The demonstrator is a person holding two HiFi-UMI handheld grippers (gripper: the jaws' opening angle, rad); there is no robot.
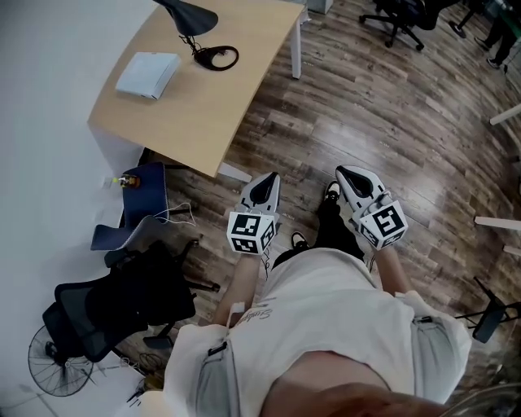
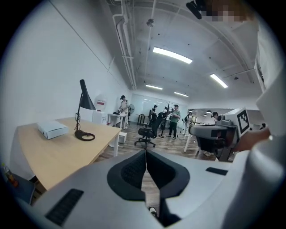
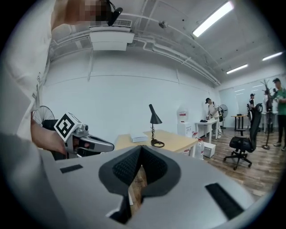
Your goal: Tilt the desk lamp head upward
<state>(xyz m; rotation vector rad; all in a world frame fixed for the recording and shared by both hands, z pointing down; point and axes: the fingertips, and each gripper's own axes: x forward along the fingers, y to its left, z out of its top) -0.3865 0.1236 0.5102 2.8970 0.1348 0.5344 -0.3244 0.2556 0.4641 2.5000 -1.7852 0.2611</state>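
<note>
The black desk lamp (image 1: 194,23) stands at the far end of a light wooden desk (image 1: 203,106), its cone head (image 2: 86,102) angled downward over a ring base (image 2: 85,136). In the right gripper view the lamp (image 3: 154,117) shows small and far off. My left gripper (image 1: 263,189) and right gripper (image 1: 355,177) are held close to the person's body over the wooden floor, well short of the desk. Both are shut with nothing between the pads. Each gripper shows in the other's view: the right gripper (image 2: 222,134) and the left gripper (image 3: 85,142).
A white box (image 1: 148,73) lies on the desk beside the lamp. Left of the person are a black office chair (image 1: 110,305), a floor fan (image 1: 55,360) and a blue bag (image 1: 142,191). Another office chair (image 2: 147,133) and several people stand further back.
</note>
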